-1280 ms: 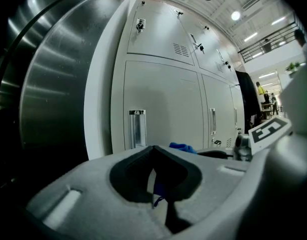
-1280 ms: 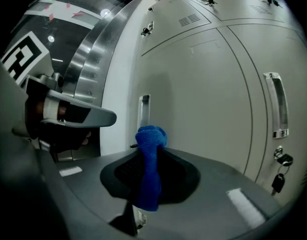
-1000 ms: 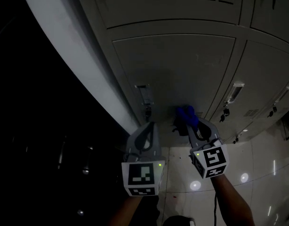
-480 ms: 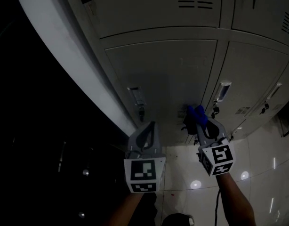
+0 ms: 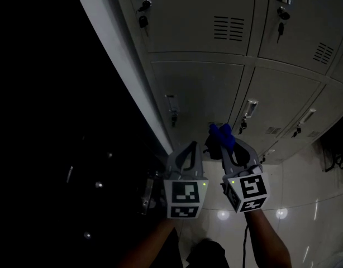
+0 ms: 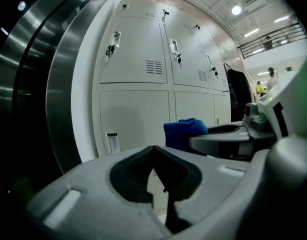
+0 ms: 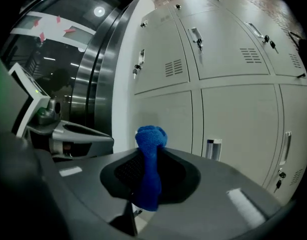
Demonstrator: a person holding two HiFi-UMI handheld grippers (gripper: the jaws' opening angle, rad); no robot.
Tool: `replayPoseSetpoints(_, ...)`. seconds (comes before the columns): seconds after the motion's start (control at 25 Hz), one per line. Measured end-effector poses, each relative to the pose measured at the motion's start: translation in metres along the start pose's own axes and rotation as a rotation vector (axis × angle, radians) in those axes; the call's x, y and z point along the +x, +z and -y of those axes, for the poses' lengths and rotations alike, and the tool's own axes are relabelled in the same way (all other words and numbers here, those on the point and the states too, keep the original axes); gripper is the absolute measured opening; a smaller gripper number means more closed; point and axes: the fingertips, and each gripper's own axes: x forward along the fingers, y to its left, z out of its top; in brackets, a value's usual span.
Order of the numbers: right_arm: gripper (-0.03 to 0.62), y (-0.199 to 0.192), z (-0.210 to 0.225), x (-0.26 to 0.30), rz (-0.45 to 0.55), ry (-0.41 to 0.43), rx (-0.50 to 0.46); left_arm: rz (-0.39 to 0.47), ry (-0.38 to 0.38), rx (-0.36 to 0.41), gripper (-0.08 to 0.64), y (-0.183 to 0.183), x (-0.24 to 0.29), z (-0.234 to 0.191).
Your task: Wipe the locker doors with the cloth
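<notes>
The cloth [image 7: 150, 143] is clamped between the jaws of the right gripper [image 7: 146, 159]. It is a deep blue, nubbly fabric, pinched into a narrow upright strip where the dark ribbed pads grip it. Above the jaw tips it is bunched into a rounded tuft.

In the head view the tuft is seen close in front of the lower row of locker doors [image 5: 202, 91], near the vertical seam between two doors. Whether the doors are touched by it cannot be told.

The jaws of the left gripper [image 6: 154, 150] are brought together at their tips, and only a dark, roughly diamond-shaped hollow is left between the pads. Nothing is held there. Its body is made of smooth, matte grey plastic and is held just beside the right gripper, both pointed toward the lockers.

The doors are flat, pale grey sheet-metal panels with rounded edges. A block of louvred vents [image 5: 229, 28] is pressed into an upper door. Slim recessed handle plates [image 5: 171, 103] are fitted to the doors, and small keys [image 5: 143, 21] are hung from the locks. The bank is bordered on its left by a smooth white curved trim [image 5: 113, 43]. Below, a glossy tiled floor [image 5: 297, 191] is dotted with round light reflections.
</notes>
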Motion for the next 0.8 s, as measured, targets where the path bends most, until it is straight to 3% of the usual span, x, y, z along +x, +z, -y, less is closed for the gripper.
replayPoseSetpoints(0.24, 0.058, 0.047, -0.023, -0.046, 0.014, 0.064, 0.003, 0.019, 0.047, -0.029, 0.003, 0.040, -0.042, 0.024)
replayPoseSetpoints(0.44, 0.057, 0.044, -0.041, -0.070, 0.026, 0.109, 0.010, 0.023, 0.083, -0.033, 0.003, 0.032, -0.070, 0.043)
replayPoseSetpoints(0.64, 0.057, 0.109, -0.059, -0.107, 0.031, 0.125, 0.014, 0.033, 0.113, -0.039, 0.003, 0.095, -0.119, 0.046)
replayPoseSetpoints(0.8, 0.057, 0.117, -0.067, -0.123, 0.027, 0.133, 0.005, 0.045, 0.122, -0.033, 0.003, 0.106, -0.139, 0.053)
